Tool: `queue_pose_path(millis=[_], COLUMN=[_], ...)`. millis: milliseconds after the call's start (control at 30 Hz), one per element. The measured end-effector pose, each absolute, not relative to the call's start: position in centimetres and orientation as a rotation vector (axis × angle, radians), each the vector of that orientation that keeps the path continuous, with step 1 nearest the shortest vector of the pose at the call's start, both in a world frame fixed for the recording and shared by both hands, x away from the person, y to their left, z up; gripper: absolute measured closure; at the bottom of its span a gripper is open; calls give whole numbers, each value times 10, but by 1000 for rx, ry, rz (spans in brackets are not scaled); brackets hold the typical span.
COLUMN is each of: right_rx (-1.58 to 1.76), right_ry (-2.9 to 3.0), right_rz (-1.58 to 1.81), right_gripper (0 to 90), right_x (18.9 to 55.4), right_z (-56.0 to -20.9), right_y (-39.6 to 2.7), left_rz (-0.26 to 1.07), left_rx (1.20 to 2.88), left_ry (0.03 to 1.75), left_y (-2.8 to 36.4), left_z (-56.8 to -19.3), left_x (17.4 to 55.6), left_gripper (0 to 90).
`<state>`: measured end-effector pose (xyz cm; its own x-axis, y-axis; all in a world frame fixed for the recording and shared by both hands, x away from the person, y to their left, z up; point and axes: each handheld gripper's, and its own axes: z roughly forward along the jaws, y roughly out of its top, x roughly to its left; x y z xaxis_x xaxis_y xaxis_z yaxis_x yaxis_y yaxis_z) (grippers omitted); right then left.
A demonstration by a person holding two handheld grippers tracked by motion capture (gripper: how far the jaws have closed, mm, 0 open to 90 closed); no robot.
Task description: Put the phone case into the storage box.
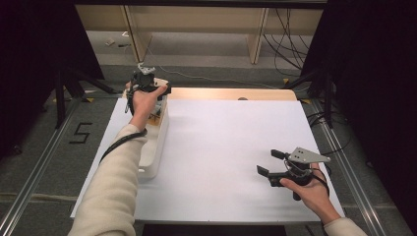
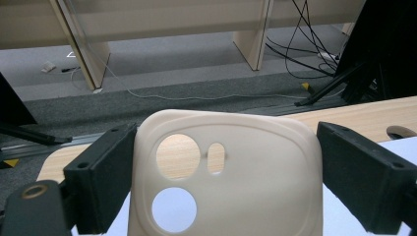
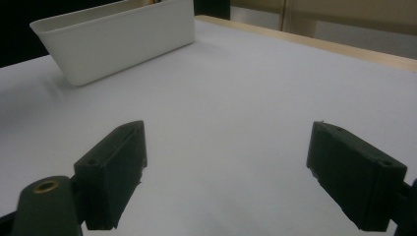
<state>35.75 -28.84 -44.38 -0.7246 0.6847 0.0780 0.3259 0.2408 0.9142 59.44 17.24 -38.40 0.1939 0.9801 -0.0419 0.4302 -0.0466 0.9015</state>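
A cream phone case [image 2: 246, 187] with round camera cut-outs stands upright between the two black jaws of my left gripper [image 2: 223, 182], and both pads press on its sides. From above, my left gripper [image 1: 145, 83] is held over the far end of a long white bin [image 1: 158, 147] at the table's left. My right gripper [image 1: 268, 162] rests low over the white sheet [image 1: 226, 147] at the front right. In the right gripper view its jaws [image 3: 228, 130] stand wide open with nothing between them, pointing toward the bin [image 3: 123, 34].
The white sheet covers a wooden table whose bare far edge [image 1: 221, 93] has a small round hole [image 1: 242, 98]. Some brownish items lie in the bin's far end [image 1: 155, 118]. Cables and stand legs cross the grey floor behind the table [image 2: 314, 54].
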Motion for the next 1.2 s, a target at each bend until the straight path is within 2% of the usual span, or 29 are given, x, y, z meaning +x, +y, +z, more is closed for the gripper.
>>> queue_pose_path(millis=[1200], right_rx=[931], right_ry=[2181], right_rz=[1484], right_gripper=[160], right_x=[358], right_z=[-444], right_y=[-288], left_rz=[770], left_rx=[1623], left_ry=[1389], left_y=[176], left_z=[-392], left_x=[596], left_gripper=[109])
